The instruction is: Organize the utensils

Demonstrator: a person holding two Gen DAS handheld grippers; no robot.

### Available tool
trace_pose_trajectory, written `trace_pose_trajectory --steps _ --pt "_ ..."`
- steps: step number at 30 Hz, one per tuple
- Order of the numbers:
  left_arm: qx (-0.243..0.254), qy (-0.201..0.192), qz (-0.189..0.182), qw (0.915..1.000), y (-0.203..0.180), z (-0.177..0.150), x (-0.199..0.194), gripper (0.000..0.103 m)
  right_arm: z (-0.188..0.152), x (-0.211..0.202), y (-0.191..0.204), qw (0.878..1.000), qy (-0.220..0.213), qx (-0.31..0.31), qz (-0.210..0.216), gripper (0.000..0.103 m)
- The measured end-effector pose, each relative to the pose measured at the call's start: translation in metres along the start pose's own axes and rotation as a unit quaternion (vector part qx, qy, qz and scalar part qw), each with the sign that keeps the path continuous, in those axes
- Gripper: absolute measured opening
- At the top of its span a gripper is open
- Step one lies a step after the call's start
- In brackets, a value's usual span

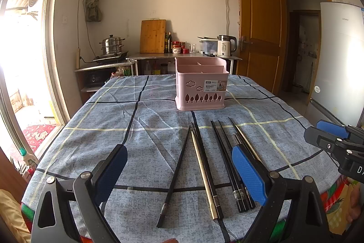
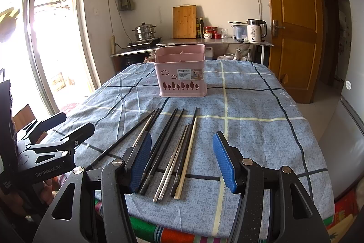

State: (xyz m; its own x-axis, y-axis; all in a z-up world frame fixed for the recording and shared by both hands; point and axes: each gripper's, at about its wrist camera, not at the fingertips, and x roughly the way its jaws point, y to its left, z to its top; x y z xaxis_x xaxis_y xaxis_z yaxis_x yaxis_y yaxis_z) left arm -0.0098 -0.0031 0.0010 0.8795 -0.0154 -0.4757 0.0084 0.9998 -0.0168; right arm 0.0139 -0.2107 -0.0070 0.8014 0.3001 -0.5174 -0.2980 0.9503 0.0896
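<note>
Several chopsticks lie side by side on the blue checked tablecloth: black ones, a pale wooden one and a metal pair. A pink divided utensil basket stands empty behind them; it also shows in the right wrist view. My left gripper is open and empty, above the near ends of the chopsticks. My right gripper is open and empty, over the right-hand chopsticks. Each gripper shows in the other's view, the right and the left.
The table's near edge is just below the grippers. A counter with a steamer pot, cutting board, bottles and kettle stands behind the table. A wooden door is at the right, a glass door at the left.
</note>
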Motion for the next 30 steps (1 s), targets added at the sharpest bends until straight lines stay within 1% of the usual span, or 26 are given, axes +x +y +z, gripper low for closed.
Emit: trace_pose_trajectory --steps 30 --pt "0.004 0.003 -0.003 1.0000 -0.0050 -0.0020 0.0003 0.094 -0.0023 0.0011 0.0003 1.000 0.001 -0.002 0.001 0.057"
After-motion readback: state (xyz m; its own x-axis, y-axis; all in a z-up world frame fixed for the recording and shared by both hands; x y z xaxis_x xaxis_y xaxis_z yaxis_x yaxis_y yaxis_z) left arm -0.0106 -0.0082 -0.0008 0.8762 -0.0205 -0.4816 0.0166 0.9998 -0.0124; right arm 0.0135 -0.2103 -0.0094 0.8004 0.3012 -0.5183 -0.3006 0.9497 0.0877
